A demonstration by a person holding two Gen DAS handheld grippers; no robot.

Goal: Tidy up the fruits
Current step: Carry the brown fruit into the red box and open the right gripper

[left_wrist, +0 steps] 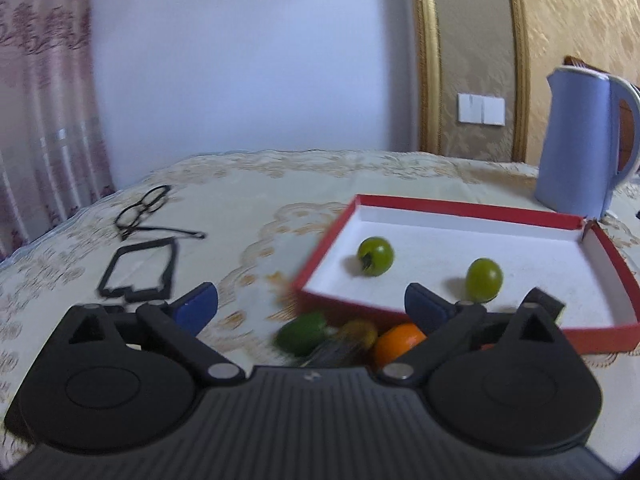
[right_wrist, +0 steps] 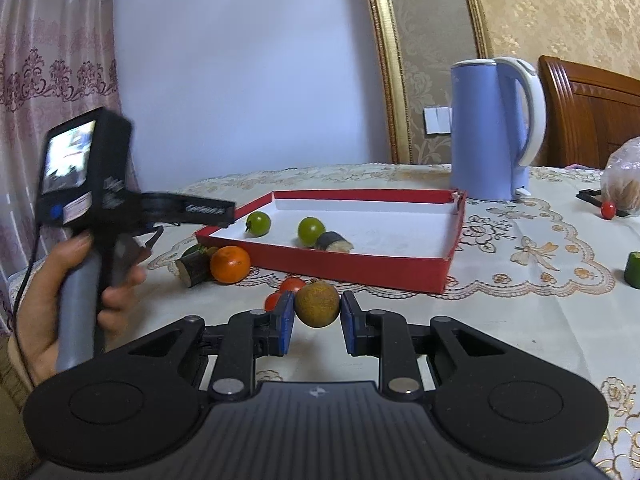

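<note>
Right tongs (right_wrist: 316, 322) spread around a round, brownish-green fruit (right_wrist: 317, 304); left tongs (left_wrist: 312, 306) spread, empty.

Soft, even indoor light, strong fisheye bending at the edges, motion blur in the left view.

- In the left wrist view, the green fruit (left_wrist: 301, 332) and the dark piece (left_wrist: 345, 345) beside it, near the red box (left_wrist: 472, 206), are smeared by blur; what they are cannot be told.
- The orange (left_wrist: 396, 342) is partly hidden behind the left gripper's (left_wrist: 312, 306) linkage.
- The kettle (left_wrist: 580, 140) is cut off at the right edge.
- In the right wrist view, the bag (right_wrist: 624, 176) at far right is cut off.
- Two red tomatoes (right_wrist: 291, 284) sit half hidden behind the right gripper's (right_wrist: 317, 320) finger.
</note>
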